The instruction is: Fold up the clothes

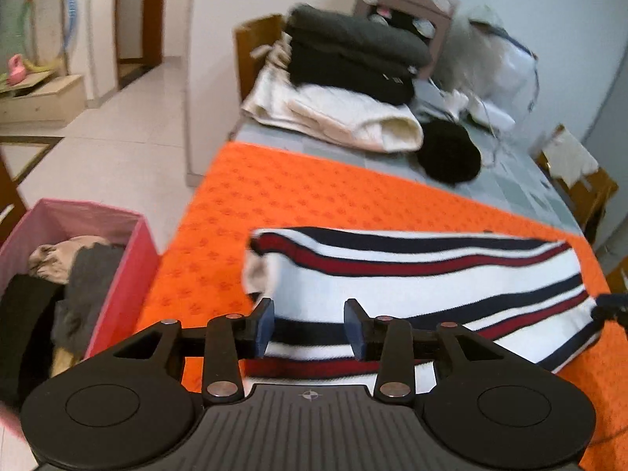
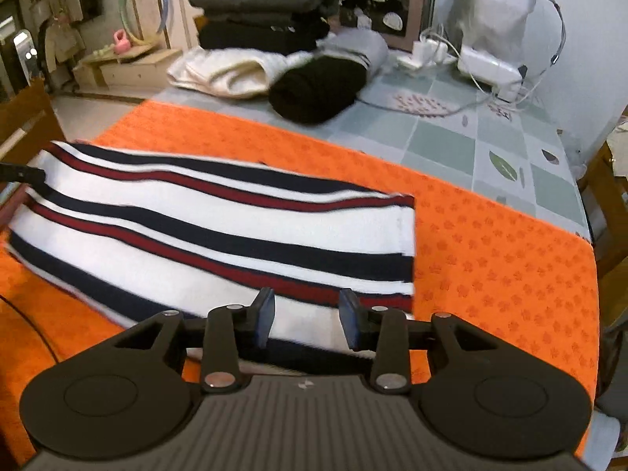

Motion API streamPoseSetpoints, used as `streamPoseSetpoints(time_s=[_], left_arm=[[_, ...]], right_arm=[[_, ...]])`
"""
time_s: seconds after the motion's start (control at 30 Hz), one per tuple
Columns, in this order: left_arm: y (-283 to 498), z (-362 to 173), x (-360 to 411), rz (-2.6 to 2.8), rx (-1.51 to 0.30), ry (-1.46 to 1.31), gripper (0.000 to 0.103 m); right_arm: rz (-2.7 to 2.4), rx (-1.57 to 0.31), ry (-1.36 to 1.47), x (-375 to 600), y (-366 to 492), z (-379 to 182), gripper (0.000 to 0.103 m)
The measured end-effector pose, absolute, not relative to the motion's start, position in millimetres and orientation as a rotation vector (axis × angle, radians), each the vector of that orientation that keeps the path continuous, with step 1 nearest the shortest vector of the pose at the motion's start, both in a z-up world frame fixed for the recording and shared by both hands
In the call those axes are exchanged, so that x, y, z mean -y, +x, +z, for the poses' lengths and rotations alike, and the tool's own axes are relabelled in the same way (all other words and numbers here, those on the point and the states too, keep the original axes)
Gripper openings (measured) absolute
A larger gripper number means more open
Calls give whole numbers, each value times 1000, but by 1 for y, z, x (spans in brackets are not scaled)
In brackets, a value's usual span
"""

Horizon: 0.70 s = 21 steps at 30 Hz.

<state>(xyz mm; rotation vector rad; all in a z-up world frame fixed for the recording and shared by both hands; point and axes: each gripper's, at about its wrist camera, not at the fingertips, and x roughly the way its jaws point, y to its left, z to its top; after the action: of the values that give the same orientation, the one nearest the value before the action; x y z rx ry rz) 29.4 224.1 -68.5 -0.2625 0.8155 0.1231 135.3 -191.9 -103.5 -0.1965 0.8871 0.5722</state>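
1. White knit garment with navy and red stripes (image 2: 219, 231) lies as a folded band on the orange mat (image 2: 490, 259) over the desk (image 2: 471, 145).
2. Left tool (image 1: 310, 327) and right tool (image 2: 306, 318) both gape, holding nothing, over its near edge.
3. We judge it mid-fold or finished; can't tell which.

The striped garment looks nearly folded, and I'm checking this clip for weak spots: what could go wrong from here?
1. Both the left gripper and the right gripper are open at the near edge of the striped garment; closing may catch only the top layer, so the fold could open.
2. The garment lies on the orange mat; a low grasp might pinch the mat too.
3. The black item and the folded stack lie beyond; a long push could disturb them.
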Motion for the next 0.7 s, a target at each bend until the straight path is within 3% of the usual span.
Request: streamPoseSetpoints(time_s=[0.23, 0.7], left_arm=[[-35, -52, -236, 263, -789, -331, 45], [-109, -51, -276, 200, -810, -262, 52]], right_arm=[[701, -860, -201, 157, 87, -84, 55], [853, -818, -218, 72, -13, -61, 56]])
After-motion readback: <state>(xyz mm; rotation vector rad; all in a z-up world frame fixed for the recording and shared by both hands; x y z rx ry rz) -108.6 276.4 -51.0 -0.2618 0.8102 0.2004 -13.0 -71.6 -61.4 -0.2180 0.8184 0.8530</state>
